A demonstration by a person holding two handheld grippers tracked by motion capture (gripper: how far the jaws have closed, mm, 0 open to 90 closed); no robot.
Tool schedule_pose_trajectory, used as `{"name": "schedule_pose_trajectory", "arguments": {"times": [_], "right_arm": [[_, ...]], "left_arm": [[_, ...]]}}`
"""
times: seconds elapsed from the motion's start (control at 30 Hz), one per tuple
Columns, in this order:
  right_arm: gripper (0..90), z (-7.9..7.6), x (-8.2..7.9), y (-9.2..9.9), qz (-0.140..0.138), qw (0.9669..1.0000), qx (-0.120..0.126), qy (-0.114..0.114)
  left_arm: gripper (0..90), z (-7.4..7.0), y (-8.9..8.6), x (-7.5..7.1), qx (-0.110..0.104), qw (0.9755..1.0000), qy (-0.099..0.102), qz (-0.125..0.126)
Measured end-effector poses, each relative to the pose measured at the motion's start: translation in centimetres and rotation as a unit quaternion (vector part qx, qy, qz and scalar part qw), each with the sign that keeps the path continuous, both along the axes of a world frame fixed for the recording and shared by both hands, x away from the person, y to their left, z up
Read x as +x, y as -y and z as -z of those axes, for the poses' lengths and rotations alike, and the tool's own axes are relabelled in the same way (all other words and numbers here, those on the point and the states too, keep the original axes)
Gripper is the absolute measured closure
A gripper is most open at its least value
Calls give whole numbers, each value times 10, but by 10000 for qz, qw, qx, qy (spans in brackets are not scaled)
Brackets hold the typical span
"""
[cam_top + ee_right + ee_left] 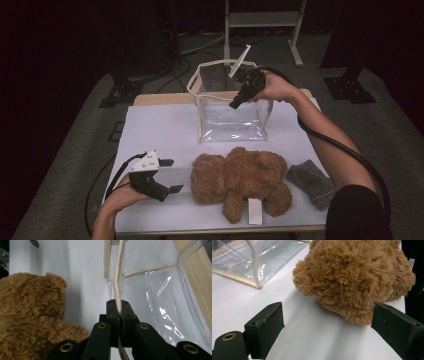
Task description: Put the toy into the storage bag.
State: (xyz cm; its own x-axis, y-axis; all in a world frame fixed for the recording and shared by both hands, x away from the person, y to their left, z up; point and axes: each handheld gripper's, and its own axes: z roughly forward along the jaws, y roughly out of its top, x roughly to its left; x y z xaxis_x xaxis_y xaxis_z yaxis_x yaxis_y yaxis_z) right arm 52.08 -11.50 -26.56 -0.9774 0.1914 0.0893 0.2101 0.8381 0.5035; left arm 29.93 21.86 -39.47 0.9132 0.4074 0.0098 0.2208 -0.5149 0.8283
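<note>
The right gripper (119,311) was clamped on the clear bag (231,120)'s rim cord (118,290), best held taut, while the left gripper (172,175), jaws apart, was positioned beside the teddy bear (242,180) lying before the bag.

High view: fixed above the near edge, facing forward and down over the whole desk (165,130). Left gripper view: low, close on the teddy bear (354,277). Right gripper view: looks steeply down, close on the clear bag (160,297). All share bear and bag.
</note>
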Motion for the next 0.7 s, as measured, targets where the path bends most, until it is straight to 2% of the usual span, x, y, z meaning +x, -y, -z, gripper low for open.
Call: {"name": "schedule_pose_trajectory", "arguments": {"times": [0.4, 0.7], "right_arm": [[866, 2, -34, 3, -117, 9999, 99, 29], [866, 2, -56, 4, -177, 9998, 71, 38]], "left_arm": [[98, 1, 2, 1, 2, 10000, -15, 56], [98, -5, -4, -1, -54, 9999, 96, 12]]}}
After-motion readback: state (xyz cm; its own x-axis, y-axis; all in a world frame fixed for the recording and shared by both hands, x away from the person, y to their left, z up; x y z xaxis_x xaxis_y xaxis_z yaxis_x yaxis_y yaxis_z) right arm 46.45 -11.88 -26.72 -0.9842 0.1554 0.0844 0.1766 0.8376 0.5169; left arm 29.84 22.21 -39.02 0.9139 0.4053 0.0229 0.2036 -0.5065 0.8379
